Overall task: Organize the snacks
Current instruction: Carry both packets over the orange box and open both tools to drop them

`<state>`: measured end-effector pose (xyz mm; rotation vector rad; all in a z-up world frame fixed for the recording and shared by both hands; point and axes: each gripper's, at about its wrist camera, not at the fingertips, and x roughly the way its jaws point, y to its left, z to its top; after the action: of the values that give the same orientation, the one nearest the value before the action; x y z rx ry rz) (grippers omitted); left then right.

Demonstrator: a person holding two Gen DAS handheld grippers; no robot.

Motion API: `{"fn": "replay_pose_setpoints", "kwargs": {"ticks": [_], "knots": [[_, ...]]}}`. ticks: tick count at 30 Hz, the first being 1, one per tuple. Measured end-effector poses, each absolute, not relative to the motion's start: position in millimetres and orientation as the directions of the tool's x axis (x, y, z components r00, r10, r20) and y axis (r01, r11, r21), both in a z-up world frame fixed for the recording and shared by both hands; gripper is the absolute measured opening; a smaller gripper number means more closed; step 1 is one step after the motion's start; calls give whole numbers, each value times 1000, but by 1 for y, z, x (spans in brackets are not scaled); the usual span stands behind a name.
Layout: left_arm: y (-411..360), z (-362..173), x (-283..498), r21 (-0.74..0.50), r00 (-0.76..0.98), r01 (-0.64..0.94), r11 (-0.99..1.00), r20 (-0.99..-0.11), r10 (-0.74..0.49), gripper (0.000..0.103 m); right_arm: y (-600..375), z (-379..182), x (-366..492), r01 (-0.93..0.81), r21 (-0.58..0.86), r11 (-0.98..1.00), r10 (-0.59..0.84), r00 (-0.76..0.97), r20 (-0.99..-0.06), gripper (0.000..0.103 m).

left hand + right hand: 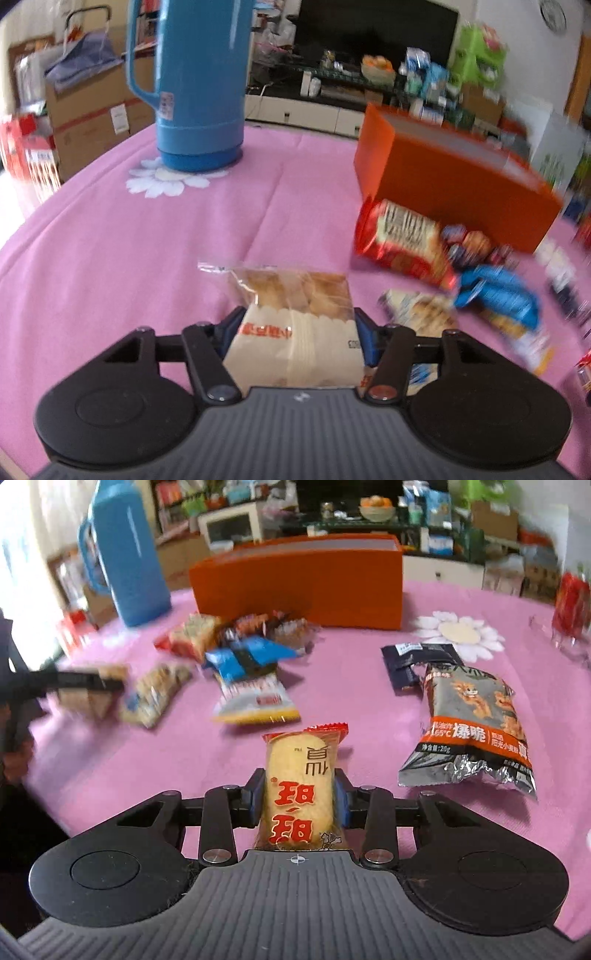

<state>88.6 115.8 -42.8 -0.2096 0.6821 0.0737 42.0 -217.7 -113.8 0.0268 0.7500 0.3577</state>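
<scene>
Right now both grippers are loaded: the left gripper [297, 338] has its jaws clamped on a pale cake packet [295, 325], and the right gripper [300, 805] pinches a yellow rice cracker pack [301, 794] upright. Both snacks hang over the pink tablecloth [129, 258], short of the orange box [299, 579], which stands at the far side behind the loose heap of snacks [243, 646]. The risk, I'd judge, is slippage (slick film, narrow pads), or crushing the cracker. Either gripper could also clip the blue thermos [195, 85] or scatter the heap.
</scene>
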Motion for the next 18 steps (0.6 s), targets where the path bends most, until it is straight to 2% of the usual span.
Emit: {"fn": "replay_pose_setpoints", "kwargs": {"ticks": [5,11,14,18], "knots": [[106,1,97,-195,824,-78,978,-565,-47,59,-227,-68,51,-332,215,918,394,726,-563,16],[81,41,164,-197,851,2,980,-514,-105,59,-222,-17,125,-349,146,926,377,815,-440,16],[63,48,214,-206,851,37,978,-507,-139,59,-216,0,179,-345,101,933,355,837,-416,16],[37,45,283,-248,833,94,964,-510,-213,59,-206,2,256,-345,57,937,333,831,-446,16]]}}
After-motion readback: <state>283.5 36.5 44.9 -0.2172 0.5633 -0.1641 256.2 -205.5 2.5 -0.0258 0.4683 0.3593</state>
